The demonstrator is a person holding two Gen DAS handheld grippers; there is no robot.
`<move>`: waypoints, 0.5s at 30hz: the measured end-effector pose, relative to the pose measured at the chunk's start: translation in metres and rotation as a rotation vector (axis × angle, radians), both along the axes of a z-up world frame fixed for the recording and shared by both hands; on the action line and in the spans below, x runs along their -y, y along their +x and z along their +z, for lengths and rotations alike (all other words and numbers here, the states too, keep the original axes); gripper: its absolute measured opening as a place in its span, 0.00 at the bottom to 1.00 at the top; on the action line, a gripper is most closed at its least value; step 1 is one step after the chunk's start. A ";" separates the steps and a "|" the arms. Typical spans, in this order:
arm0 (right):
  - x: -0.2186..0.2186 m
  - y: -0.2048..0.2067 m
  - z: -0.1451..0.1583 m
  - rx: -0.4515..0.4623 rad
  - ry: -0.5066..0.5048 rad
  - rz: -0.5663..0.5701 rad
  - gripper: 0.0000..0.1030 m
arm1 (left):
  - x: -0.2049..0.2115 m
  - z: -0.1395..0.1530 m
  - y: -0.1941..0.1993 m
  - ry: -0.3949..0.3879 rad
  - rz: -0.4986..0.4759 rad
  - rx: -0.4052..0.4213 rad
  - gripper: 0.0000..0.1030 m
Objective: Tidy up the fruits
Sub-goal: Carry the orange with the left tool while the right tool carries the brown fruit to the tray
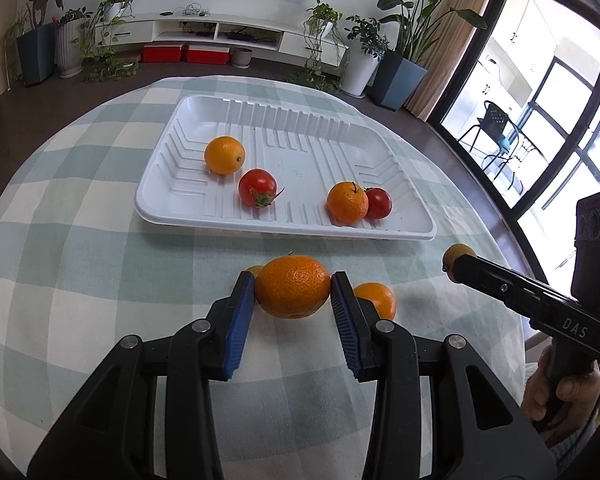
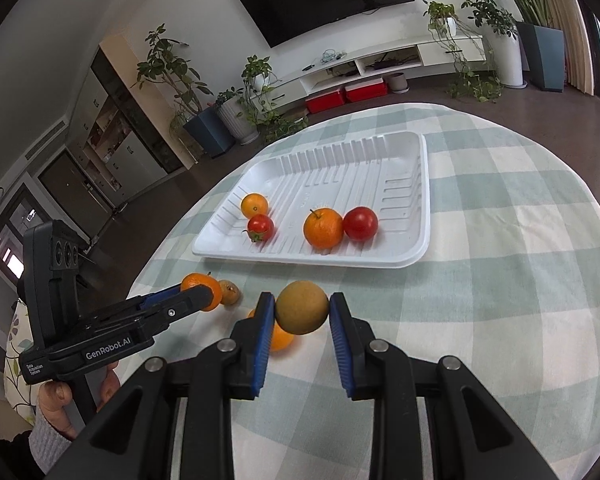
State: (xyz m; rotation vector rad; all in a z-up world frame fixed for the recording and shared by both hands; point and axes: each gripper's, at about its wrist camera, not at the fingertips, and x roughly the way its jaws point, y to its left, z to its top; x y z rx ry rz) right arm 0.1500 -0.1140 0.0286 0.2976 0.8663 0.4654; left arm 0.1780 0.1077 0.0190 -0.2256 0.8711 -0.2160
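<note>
My left gripper [image 1: 293,294] is shut on a large mandarin [image 1: 293,292], held just above the checked cloth. My right gripper [image 2: 302,314] is shut on a dull yellow-brown round fruit [image 2: 302,307]; the left wrist view shows that fruit [image 1: 456,258] at the tip of the right gripper [image 1: 454,268]. The white ribbed tray [image 1: 400,232] holds two oranges [image 1: 224,155] [image 1: 347,203] and two tomatoes [image 1: 257,187] [image 1: 379,203]. One orange [image 1: 376,300] lies on the cloth beside my left fingers. A small brownish fruit [image 2: 230,292] rests on the cloth near the left gripper [image 2: 204,294].
The round table carries a green-and-white checked cloth [image 1: 80,248]; its edge curves close on the right [image 1: 516,272]. A hand [image 1: 548,388] grips the right tool's handle. Potted plants [image 1: 360,56] and a white TV cabinet [image 1: 220,32] stand beyond the table.
</note>
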 end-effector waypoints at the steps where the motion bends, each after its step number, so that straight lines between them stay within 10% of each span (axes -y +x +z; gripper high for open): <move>1: 0.001 0.003 0.000 -0.001 0.004 -0.001 0.30 | -0.001 0.000 0.001 0.001 0.001 -0.001 0.36; 15: 0.005 0.036 0.003 0.005 0.003 -0.022 0.30 | -0.014 0.003 0.024 0.005 0.015 -0.003 0.36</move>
